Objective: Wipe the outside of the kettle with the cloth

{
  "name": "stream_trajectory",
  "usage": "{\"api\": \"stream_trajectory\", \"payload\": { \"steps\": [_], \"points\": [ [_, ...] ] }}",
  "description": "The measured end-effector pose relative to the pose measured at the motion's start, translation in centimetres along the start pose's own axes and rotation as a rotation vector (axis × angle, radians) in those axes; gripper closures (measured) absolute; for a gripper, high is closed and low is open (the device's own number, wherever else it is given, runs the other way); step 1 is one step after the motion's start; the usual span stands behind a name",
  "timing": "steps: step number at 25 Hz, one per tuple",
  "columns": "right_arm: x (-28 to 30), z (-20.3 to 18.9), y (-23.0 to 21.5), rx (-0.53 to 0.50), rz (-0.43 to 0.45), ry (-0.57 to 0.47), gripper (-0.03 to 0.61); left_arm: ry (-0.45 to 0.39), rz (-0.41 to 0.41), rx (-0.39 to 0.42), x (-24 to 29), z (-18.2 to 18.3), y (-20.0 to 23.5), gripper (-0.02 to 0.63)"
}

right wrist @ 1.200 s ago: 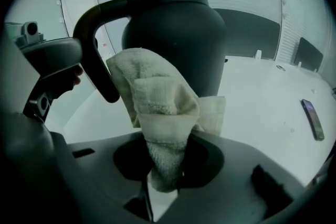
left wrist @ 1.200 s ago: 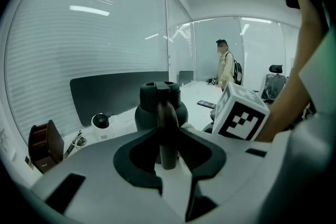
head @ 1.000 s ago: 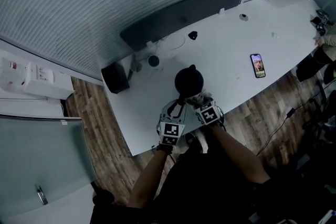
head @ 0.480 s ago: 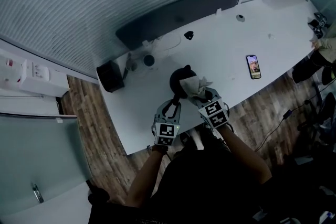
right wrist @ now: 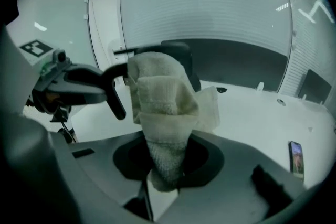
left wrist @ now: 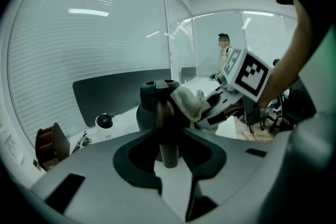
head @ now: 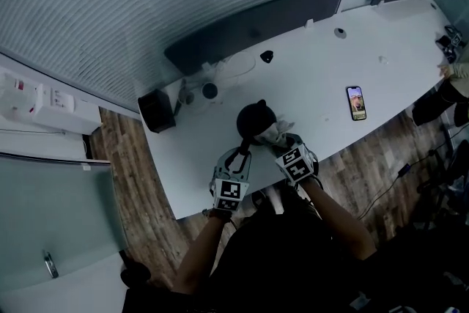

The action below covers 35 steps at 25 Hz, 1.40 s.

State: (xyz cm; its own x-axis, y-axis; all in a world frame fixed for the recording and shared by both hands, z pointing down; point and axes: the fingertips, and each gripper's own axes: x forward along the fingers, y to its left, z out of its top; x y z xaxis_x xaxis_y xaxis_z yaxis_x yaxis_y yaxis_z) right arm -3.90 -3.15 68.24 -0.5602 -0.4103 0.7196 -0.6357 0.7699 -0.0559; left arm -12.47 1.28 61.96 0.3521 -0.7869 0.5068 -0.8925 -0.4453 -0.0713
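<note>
A black kettle (head: 253,119) stands on the white table (head: 322,77), near its front edge. My left gripper (head: 239,155) is shut on the kettle's dark handle (left wrist: 167,128), which stands upright between its jaws. The kettle body (left wrist: 148,108) rises just behind the handle. My right gripper (head: 283,144) is shut on a bunched, pale cloth (right wrist: 161,107). The cloth (head: 272,133) rests against the kettle's near right side, just under the lid. In the right gripper view the cloth hides most of the kettle (right wrist: 181,56), and my left gripper (right wrist: 111,96) reaches in from the left.
A phone (head: 356,102) lies face up to the right of the kettle. A black box (head: 155,112) and a small white round device (head: 209,91) sit at the table's back left, along a dark panel (head: 249,26). Wooden floor lies beyond the front edge.
My right gripper has risen with the cloth along the kettle's right side. The left gripper has stayed on the handle.
</note>
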Motion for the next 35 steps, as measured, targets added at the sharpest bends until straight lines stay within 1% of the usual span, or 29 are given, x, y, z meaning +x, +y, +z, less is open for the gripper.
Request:
{"api": "stream_trajectory", "payload": {
  "steps": [3, 6, 9, 11, 13, 16, 18, 20, 22, 25, 28, 35],
  "points": [
    [2.7, -2.6, -0.9, -0.034, 0.003, 0.072, 0.485, 0.021, -0.010, -0.009, 0.0, 0.2, -0.3, 0.500],
    [4.8, -4.5, -1.5, -0.037, 0.027, 0.145, 0.485, 0.030, -0.006, -0.015, 0.2, 0.3, -0.3, 0.500],
    [6.0, -5.4, -1.7, -0.037, 0.045, 0.174, 0.485, 0.034, 0.004, -0.029, 0.2, 0.3, -0.2, 0.500],
    [6.2, -5.7, -1.8, -0.033, 0.079, 0.158, 0.485, 0.033, 0.006, -0.040, 0.1, 0.4, -0.2, 0.500],
    [4.7, -5.3, -2.0, -0.025, 0.106, 0.109, 0.485, 0.041, 0.001, -0.044, 0.1, 0.3, -0.4, 0.500],
    [-0.5, -3.3, -2.9, -0.043, 0.111, -0.045, 0.485, 0.063, -0.012, -0.015, 0.1, 0.1, -0.3, 0.500],
    [-3.4, -1.9, -3.4, -0.093, 0.119, -0.131, 0.485, 0.070, -0.012, 0.022, 0.2, -0.1, 0.2, 0.500],
    [-5.1, -0.4, -4.0, -0.166, 0.114, -0.177, 0.485, 0.076, -0.008, 0.059, 0.3, -0.4, 0.5, 0.498],
    [-5.8, 1.7, -3.9, -0.223, 0.127, -0.211, 0.485, 0.086, -0.005, 0.080, 0.3, -0.3, 0.6, 0.497],
    [-4.7, 5.0, -2.3, -0.300, 0.178, -0.221, 0.485, 0.101, -0.007, 0.102, 0.3, -0.2, 1.1, 0.495],
    [-3.1, 5.9, -1.3, -0.372, 0.168, -0.182, 0.485, 0.111, -0.012, 0.127, 0.4, -0.1, 1.3, 0.491],
    [-2.4, 4.5, -1.5, -0.357, 0.183, -0.154, 0.485, 0.126, -0.032, 0.156, 0.3, -0.3, 1.7, 0.491]
  ]
}}
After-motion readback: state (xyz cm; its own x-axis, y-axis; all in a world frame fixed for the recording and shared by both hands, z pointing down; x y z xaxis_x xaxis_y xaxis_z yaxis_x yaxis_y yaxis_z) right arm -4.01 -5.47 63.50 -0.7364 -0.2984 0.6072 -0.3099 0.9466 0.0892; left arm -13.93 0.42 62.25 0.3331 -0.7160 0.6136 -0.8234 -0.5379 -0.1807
